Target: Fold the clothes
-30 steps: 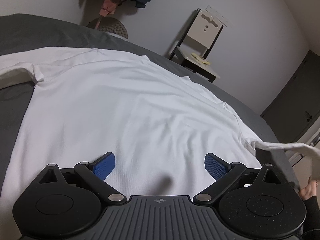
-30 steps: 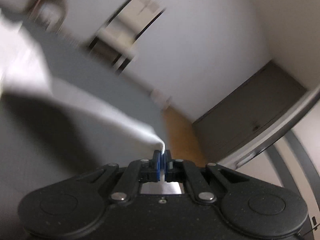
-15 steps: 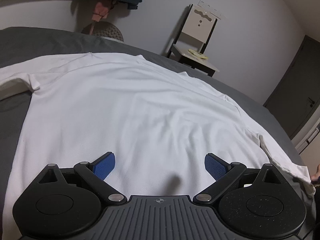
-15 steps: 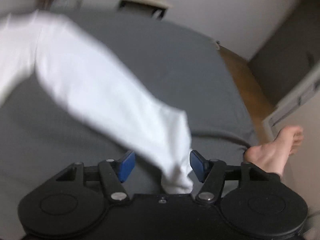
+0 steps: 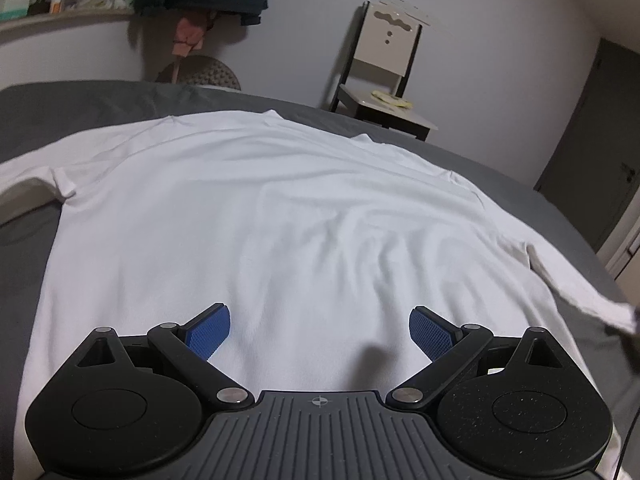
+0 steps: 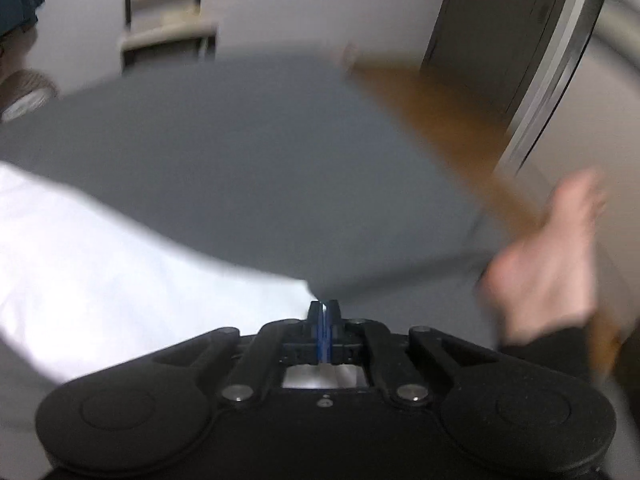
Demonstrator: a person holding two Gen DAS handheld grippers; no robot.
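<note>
Shirt: a white long-sleeved shirt (image 5: 256,216) lay spread flat on the grey bed (image 5: 24,264), its neck end toward the far wall; soft wrinkles ran across the middle of the body; it filled most of the left wrist view
Left sleeve: it stretched away toward the left edge of the left wrist view, lying on the bed cover
Right sleeve: it ran off toward the right edge of the bed; its cuff end (image 5: 620,312) was raised slightly and blurred; in the right wrist view the same white cloth (image 6: 120,264) led straight into the gripper
Right gripper: the right gripper (image 6: 323,314) had its blue pads pressed together, with the white sleeve cloth pinched between them; white fabric also showed through the opening just behind the pads; the view was smeared by motion
Left gripper: the left gripper (image 5: 319,330) was spread wide, its blue pads (image 5: 209,331) far apart and gripping nothing; it sat over the hem end of the shirt; whether it touched the cloth could not be told
Foot: a bare foot (image 6: 548,256) showed at the bed's right edge, blurred
Room: a pale chair (image 5: 384,80) stood against the wall beyond the bed; a dark door (image 5: 592,152) was at the right; clothes hung at the upper left
</note>
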